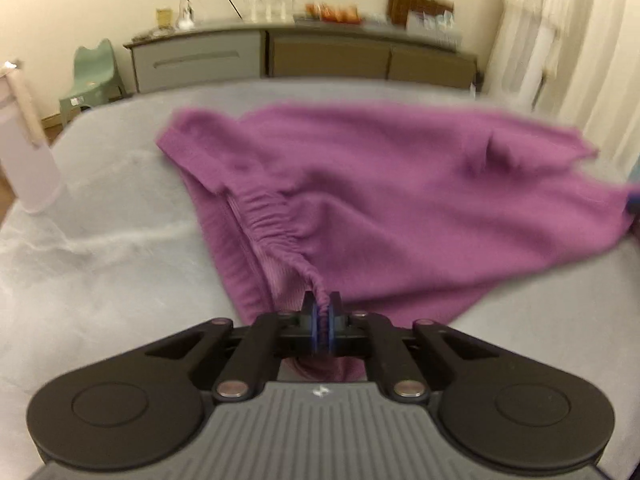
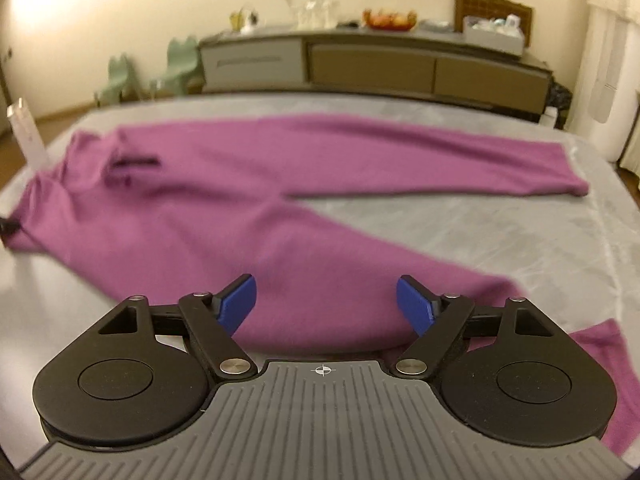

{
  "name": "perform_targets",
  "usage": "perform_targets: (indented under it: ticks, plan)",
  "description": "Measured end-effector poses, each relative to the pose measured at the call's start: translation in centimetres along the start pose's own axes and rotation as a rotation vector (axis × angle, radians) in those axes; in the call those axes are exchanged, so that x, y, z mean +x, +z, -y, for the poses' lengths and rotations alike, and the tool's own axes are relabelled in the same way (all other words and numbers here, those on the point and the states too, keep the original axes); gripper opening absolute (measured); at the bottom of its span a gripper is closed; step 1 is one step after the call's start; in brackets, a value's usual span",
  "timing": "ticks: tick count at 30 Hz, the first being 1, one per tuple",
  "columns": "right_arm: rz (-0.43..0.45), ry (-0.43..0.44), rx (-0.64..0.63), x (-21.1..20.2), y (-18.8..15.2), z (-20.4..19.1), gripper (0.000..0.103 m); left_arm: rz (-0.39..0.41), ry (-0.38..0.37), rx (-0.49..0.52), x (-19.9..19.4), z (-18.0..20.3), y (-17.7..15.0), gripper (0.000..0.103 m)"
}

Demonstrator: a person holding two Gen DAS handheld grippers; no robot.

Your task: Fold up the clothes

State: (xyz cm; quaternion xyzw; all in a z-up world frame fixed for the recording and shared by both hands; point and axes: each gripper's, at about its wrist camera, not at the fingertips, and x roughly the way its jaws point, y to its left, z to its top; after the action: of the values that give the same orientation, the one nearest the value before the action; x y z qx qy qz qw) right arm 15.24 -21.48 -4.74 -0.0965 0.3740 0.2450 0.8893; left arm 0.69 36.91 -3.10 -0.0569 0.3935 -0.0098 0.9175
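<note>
Purple trousers (image 1: 400,184) waistband pinched in left hand-held gripper (image 1: 322,322)

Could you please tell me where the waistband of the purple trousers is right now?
In the left wrist view, the waistband runs down the middle, its near end pinched in the left gripper.

Both wrist cameras look forward and down over their claws, close above the grey tabletop (image 1: 100,240); the 2 views share the purple trousers (image 2: 200,216) and far sideboard (image 2: 372,60).
</note>
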Motion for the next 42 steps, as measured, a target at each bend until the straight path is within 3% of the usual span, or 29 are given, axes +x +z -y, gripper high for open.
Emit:
perform_targets:
  ticks: [3, 6, 9, 11, 12, 15, 17, 19, 27, 30, 33, 37, 38, 39, 40, 41, 42]
  plan:
    - [-0.011, -0.033, -0.048, 0.5, -0.4, -0.2, 0.082, 0.099, -0.005, -0.096, -6.9, -4.0, 1.6, 0.005]
    - [-0.01, 0.016, -0.041, -0.1, -0.4, 0.1, 0.082, 0.121, 0.111, -0.12, -12.3, -7.9, 2.3, 0.005]
    - [-0.007, 0.109, -0.031, -0.5, 0.1, -0.3, 0.082, -0.048, 0.119, -0.082, -11.3, -9.4, 1.4, 0.006]
    - [-0.002, 0.164, -0.036, -0.4, 0.8, -1.4, 0.083, -0.124, 0.224, 0.003, -9.8, -8.3, 0.7, 0.008]
    - [-0.001, 0.186, -0.047, -0.3, 1.2, -2.2, 0.083, -0.137, 0.265, 0.043, -9.4, -7.7, 0.5, 0.01]
    - [0.005, 0.213, -0.106, -0.2, 2.7, -4.7, 0.083, -0.002, 0.285, 0.005, -11.3, -7.3, 1.2, 0.015]
    - [0.008, 0.211, -0.142, 0.1, 3.9, -6.6, 0.085, 0.071, 0.272, -0.031, -11.6, -6.9, 2.1, 0.018]
    - [0.015, 0.232, -0.165, 0.9, 5.8, -9.1, 0.085, 0.086, 0.251, -0.055, -10.3, -6.7, 2.5, 0.028]
    - [0.031, 0.331, -0.323, 7.5, 12.4, -23.5, 0.091, -0.036, 0.254, -0.228, -0.8, -11.1, 0.0, 0.03]
    - [0.02, 0.342, -0.385, 9.6, 13.8, -27.8, 0.091, -0.01, 0.203, -0.236, 0.5, -12.3, -0.1, 0.03]
    - [0.012, 0.34, -0.449, 11.8, 15.2, -31.7, 0.091, -0.054, 0.116, -0.19, 1.6, -12.7, 0.9, 0.03]
    - [-0.019, 0.294, -0.533, 15.3, 16.5, -34.1, 0.091, -0.103, 0.071, -0.17, 3.7, -14.1, 2.6, 0.03]
    - [-0.032, 0.282, -0.544, 16.1, 16.7, -34.2, 0.091, -0.107, 0.056, -0.173, 4.1, -14.3, 3.0, 0.03]
    - [-0.045, 0.271, -0.555, 17.0, 16.9, -34.3, 0.091, -0.11, 0.036, -0.173, 4.5, -14.6, 3.4, 0.02]
    - [-0.059, 0.261, -0.555, 17.7, 17.0, -34.0, 0.091, -0.11, 0.022, -0.154, 5.0, -14.4, 3.8, 0.001]
    - [-0.073, 0.252, -0.554, 18.4, 17.0, -33.7, 0.089, -0.093, 0.029, -0.125, 5.1, -14.1, 4.2, 0.0]
    - [-0.082, 0.244, -0.551, 18.8, 17.0, -33.2, 0.079, -0.038, 0.031, -0.116, 4.6, -14.0, 5.0, 0.0]
